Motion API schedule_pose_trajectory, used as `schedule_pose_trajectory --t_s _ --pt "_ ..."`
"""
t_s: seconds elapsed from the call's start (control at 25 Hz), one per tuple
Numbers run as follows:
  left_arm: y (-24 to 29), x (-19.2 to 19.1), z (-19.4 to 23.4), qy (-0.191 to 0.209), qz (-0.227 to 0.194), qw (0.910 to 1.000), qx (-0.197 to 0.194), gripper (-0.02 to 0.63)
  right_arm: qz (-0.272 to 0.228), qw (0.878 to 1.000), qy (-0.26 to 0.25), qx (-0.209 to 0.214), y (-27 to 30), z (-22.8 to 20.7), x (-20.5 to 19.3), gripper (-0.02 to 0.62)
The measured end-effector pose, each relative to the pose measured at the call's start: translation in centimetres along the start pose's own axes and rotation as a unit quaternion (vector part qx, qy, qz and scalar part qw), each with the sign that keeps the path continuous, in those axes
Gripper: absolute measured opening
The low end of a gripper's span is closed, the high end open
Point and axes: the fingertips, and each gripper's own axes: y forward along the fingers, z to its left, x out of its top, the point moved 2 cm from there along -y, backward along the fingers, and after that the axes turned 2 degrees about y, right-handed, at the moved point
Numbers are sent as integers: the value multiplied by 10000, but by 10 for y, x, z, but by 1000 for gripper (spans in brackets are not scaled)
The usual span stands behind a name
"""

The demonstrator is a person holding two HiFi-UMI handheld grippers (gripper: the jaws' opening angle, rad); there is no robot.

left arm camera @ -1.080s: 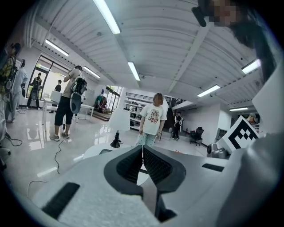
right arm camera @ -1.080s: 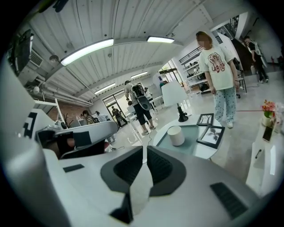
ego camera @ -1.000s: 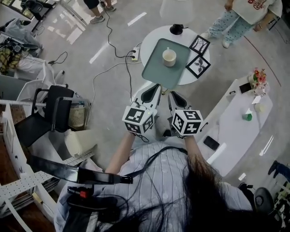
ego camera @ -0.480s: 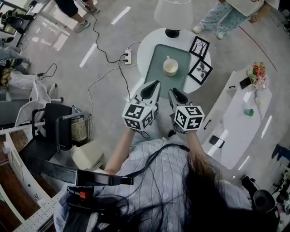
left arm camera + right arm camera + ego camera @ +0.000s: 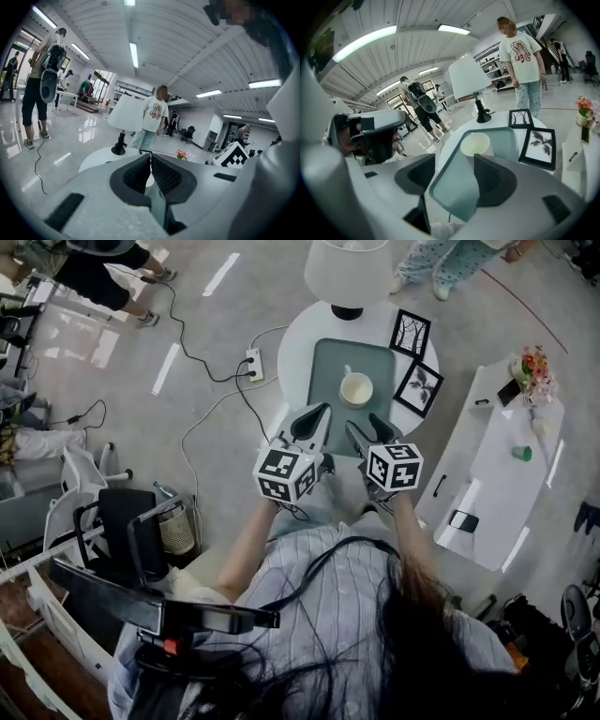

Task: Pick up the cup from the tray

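A cream cup (image 5: 356, 390) stands upright on the green tray (image 5: 330, 371) on a small round white table. In the right gripper view the cup (image 5: 475, 143) sits at the far part of the tray (image 5: 506, 140), seen beyond the gap of my jaws. My right gripper (image 5: 364, 424) hovers over the tray's near edge; its jaws are opening with nothing between them (image 5: 454, 161). Beside it on the left, my left gripper (image 5: 322, 412) is shut and empty (image 5: 150, 157), short of the table's near rim.
A white lamp (image 5: 349, 273) stands at the table's far side, two black picture frames (image 5: 419, 388) lie right of the tray. A power strip (image 5: 251, 365) and cables cross the floor on the left. A long white table (image 5: 497, 465) is at right. People stand beyond.
Both grippers have come closer to the table, now reaching the tray's near edge. The right jaws, shut before, now stand apart. The left jaws stay shut.
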Motion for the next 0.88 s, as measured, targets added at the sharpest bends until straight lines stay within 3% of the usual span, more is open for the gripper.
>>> schedule_pose_trajectory --t_s 0.2,0.44,0.56,0.88 --pt "21 -2 11 84 183 9994 -273 15 130 9992 -193 -317 28 -22 -7 269" --pt "38 -2 18 123 327 9982 -477 15 318 9944 -700 -725 55 -44 -16 370" --pt "43 -5 21 133 418 9976 -534 15 521 9915 -899 -786 71 -50 -23 377" --pt "47 -10 31 192 636 9960 -602 15 527 9904 -699 -1066 95 -67 -25 382"
